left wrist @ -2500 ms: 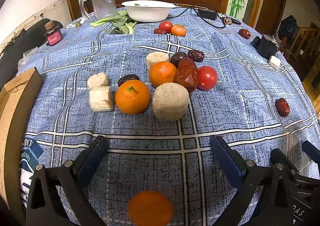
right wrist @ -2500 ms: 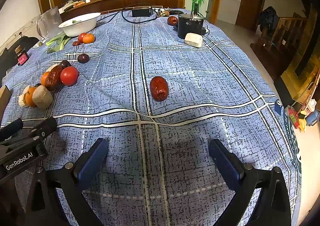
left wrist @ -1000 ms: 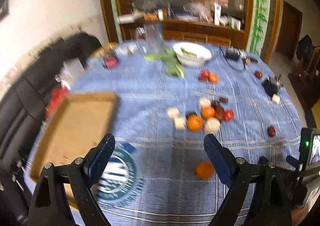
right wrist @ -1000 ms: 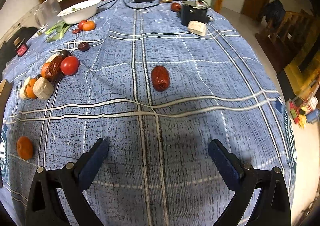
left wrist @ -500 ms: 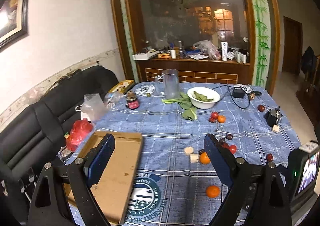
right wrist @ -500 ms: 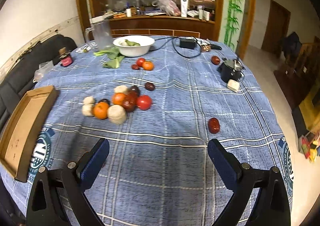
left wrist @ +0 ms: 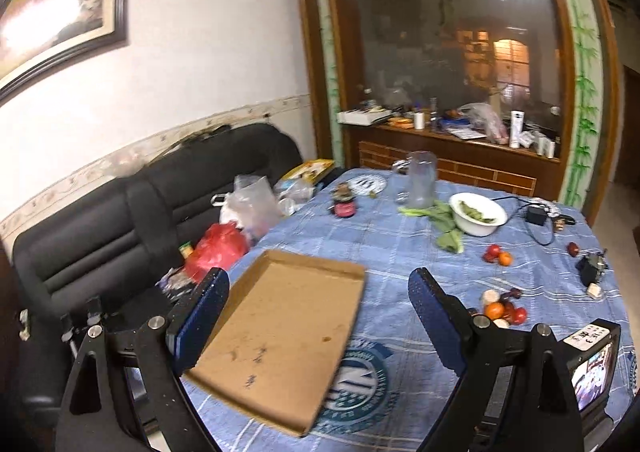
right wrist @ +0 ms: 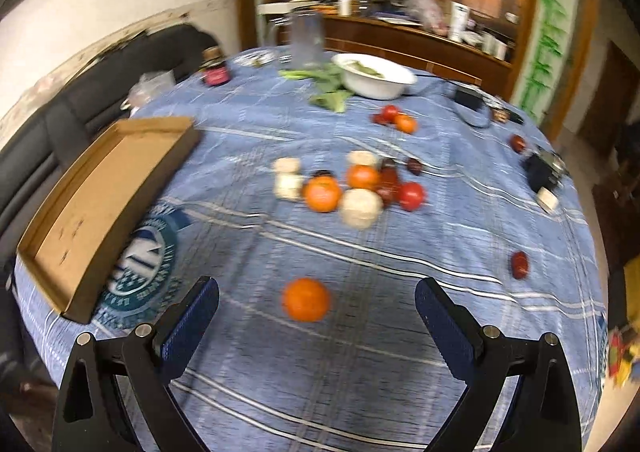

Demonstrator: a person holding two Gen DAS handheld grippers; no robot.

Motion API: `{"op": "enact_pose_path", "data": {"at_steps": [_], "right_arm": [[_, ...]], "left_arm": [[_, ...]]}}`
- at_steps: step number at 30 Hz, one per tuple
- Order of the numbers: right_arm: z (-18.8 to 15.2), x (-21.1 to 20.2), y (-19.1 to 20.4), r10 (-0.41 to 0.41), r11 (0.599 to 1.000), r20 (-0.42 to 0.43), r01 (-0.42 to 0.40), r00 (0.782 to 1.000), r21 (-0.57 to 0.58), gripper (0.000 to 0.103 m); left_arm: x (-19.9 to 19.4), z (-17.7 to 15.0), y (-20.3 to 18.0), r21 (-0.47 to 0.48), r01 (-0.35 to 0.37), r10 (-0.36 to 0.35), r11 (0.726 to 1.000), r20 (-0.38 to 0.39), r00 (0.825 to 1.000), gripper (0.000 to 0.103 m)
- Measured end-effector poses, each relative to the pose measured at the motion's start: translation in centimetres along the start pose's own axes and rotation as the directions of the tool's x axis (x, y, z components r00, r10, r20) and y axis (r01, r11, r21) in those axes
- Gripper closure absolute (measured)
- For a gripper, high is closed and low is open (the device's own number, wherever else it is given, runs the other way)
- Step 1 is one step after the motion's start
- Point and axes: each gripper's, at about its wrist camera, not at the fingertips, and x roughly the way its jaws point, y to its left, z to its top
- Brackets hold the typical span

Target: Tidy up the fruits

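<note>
At the lower centre of the left wrist view, a shallow cardboard tray [left wrist: 280, 332] lies on the blue checked worktop [left wrist: 392, 260] near its edge, with nothing inside it but a few dark specks; the left claw [left wrist: 318, 326] hangs above it, released and wide, nothing between its pads. Toward the upper right of that view a white bowl [left wrist: 478, 213] holds green leaves, with more greens [left wrist: 444, 226] lying loose just beside it and a clear jug [left wrist: 420, 179] behind. In the right wrist view the tray sits at the left, and a lone orange [right wrist: 306, 299] rests on the cloth at the lower centre, in front of the right claw [right wrist: 316, 314], which is also released and grasps nothing. A cluster of fruit [right wrist: 352, 187], oranges, a tomato, dark dates and pale round pieces, sits mid-frame, well apart from the tray
</note>
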Motion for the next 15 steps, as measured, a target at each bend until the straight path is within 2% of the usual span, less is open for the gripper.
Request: {"op": "enact_pose_path", "data": {"at_steps": [4,8,12,15], "right_arm": [[0.0,0.9,3.1,0.049,0.996,-0.033,-0.052,0.998,-0.078,0.003],[-0.2,1.7,5.3,0.093,0.987,-0.054,-0.099,0.994,-0.130,0.003],[-0.3,2.3,5.3,0.128,0.985,-0.063,-0.134,0.990,-0.105,0.003],[-0.5,2.0,3.1,0.104,0.992,-0.049,-0.107,0.993,-0.066,0.003]], "left_arm": [[0.5,-0.7,3.3,-0.061,-0.065,0.063,0.996,-0.034,0.997,0.012],[1.2,-1.7,5.4,-0.099,-0.097,0.090,0.990,-0.076,0.993,0.012],[2.4,-2.4,5.5,-0.117,-0.078,0.064,0.990,-0.118,0.991,0.012],[4.1,-3.0,4.2,-0.117,-0.031,0.012,0.993,-0.159,0.987,0.012]]}}
